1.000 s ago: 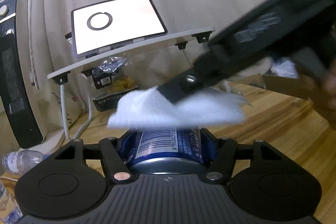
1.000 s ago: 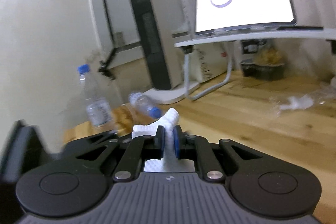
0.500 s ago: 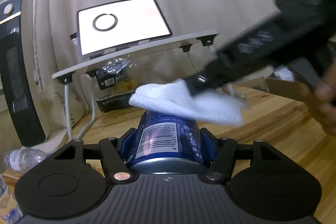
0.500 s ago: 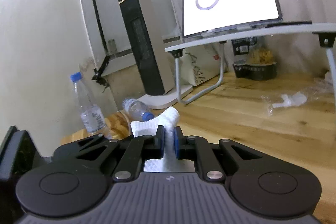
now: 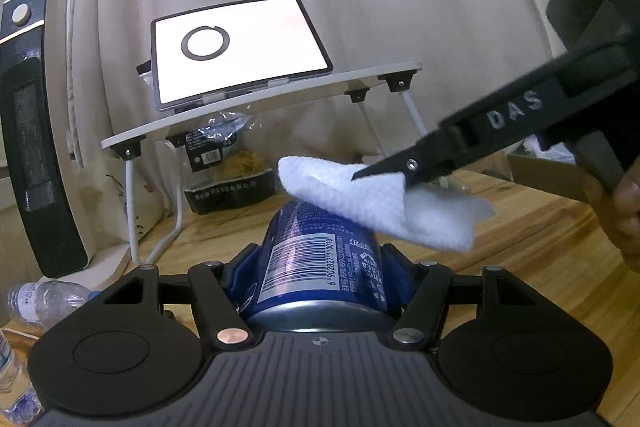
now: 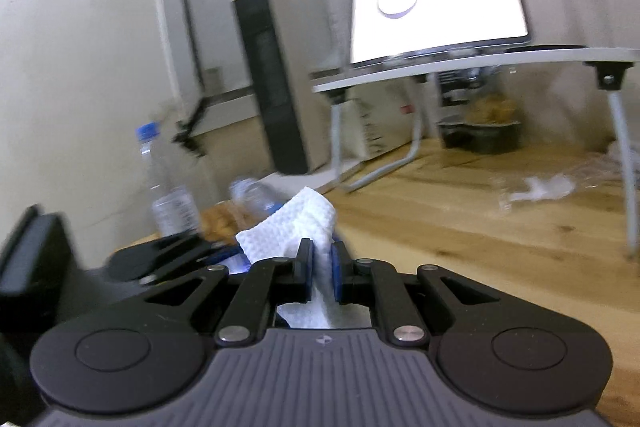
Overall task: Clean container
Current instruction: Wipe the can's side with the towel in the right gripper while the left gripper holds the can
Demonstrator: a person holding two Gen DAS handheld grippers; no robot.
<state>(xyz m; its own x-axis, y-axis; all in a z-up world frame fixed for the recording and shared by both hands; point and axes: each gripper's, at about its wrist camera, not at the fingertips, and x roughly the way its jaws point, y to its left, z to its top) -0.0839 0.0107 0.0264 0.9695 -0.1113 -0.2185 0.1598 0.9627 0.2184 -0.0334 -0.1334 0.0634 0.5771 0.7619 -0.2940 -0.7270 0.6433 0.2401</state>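
As before, cloth (image 5: 384, 203) rubbing can (image 5: 320, 259), shifted rightward

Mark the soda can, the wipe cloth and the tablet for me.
blue soda can (image 5: 320, 259), left wrist view, on the barcode label.
white cloth (image 5: 380, 205), left wrist view, on its folded middle.
tablet (image 5: 248, 47), left wrist view, on the lit white screen.

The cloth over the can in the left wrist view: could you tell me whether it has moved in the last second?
Yes. The cloth has shifted right against the can, uncovering the barcode.
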